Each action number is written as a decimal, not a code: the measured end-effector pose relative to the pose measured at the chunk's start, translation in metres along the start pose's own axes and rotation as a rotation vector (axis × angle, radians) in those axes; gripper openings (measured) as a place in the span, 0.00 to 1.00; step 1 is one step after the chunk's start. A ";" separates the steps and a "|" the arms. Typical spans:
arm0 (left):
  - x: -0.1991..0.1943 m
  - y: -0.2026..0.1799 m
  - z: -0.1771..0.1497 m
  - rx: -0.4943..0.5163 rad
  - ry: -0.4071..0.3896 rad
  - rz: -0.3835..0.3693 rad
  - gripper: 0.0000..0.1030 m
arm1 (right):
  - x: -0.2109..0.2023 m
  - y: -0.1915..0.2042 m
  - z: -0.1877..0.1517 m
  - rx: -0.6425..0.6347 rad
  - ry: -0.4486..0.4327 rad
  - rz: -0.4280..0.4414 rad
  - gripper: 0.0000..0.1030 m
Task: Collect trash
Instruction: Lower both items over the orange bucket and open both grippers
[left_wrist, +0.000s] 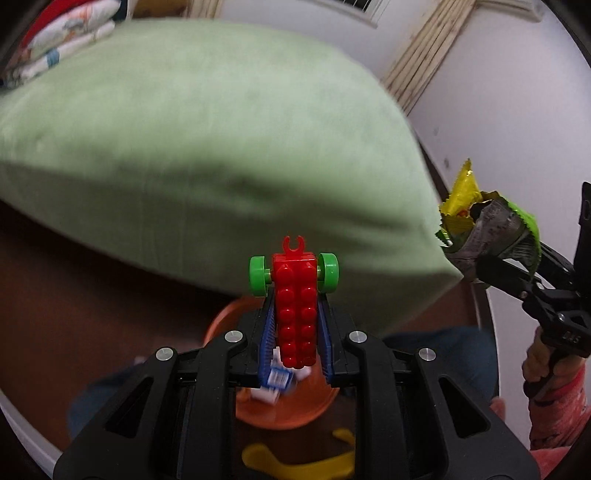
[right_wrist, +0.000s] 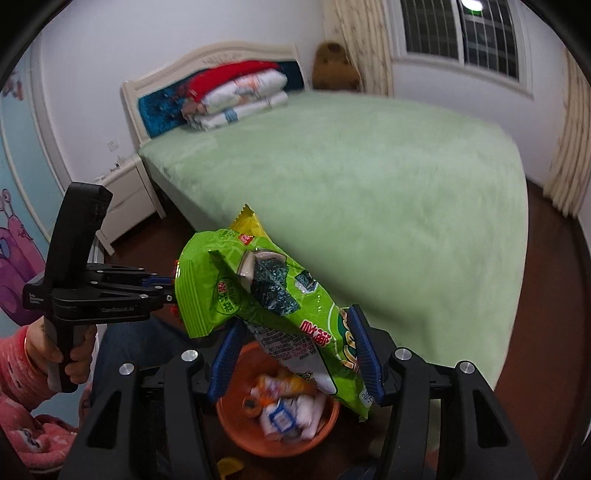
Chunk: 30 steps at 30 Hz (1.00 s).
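The person is standing at the foot of the green bed (right_wrist: 369, 192), holding both tools over an orange bin (right_wrist: 236, 439) on the dark floor, and that position looks chosen so whatever is let go will fall straight in. The right gripper (right_wrist: 295, 354) is clamping its blue pads (right_wrist: 364, 350) across the lower end of a green snack bag (right_wrist: 266, 295), with a yellow wrapper (right_wrist: 245, 219) poking up behind the bag's upper edge; the bag is hanging tilted with its bottom corner just above the bin's rim, so I'd judge it the next piece to be dropped. The left gripper (left_wrist: 295, 295) is pinching a red toy brick car (left_wrist: 295, 314) with green wheels, its fingers drawn tight on the brick's sides and the car standing upright between them, also over the bin. Whether that toy counts as trash I can't say. Inside the bin some white and blue wrappers (right_wrist: 284, 413) are already lying, so the collecting seems well under way. A yellow curved piece (left_wrist: 295, 458) is lying on the floor just beside the bin. Folded bedding (right_wrist: 236, 96) is stacked against the headboard, well apart from all this. A hand (right_wrist: 70, 350) in a pink sleeve is gripping the left tool's handle.
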<state>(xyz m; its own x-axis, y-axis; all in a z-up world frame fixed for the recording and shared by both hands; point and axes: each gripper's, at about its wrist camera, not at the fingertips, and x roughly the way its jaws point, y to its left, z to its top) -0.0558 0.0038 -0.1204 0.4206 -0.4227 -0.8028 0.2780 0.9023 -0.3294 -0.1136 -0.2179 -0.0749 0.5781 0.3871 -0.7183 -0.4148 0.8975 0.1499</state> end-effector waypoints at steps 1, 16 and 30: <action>0.010 0.003 -0.006 -0.012 0.032 -0.001 0.19 | 0.008 -0.001 -0.009 0.022 0.032 0.002 0.54; 0.161 0.033 -0.081 -0.102 0.408 0.094 0.19 | 0.145 -0.016 -0.105 0.281 0.438 -0.017 0.54; 0.159 0.051 -0.078 -0.128 0.373 0.185 0.73 | 0.159 -0.028 -0.098 0.371 0.402 -0.011 0.81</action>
<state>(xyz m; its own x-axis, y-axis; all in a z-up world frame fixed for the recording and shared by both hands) -0.0417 -0.0107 -0.3034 0.1057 -0.2141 -0.9711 0.1082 0.9732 -0.2028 -0.0791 -0.2026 -0.2595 0.2365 0.3314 -0.9134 -0.0926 0.9434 0.3183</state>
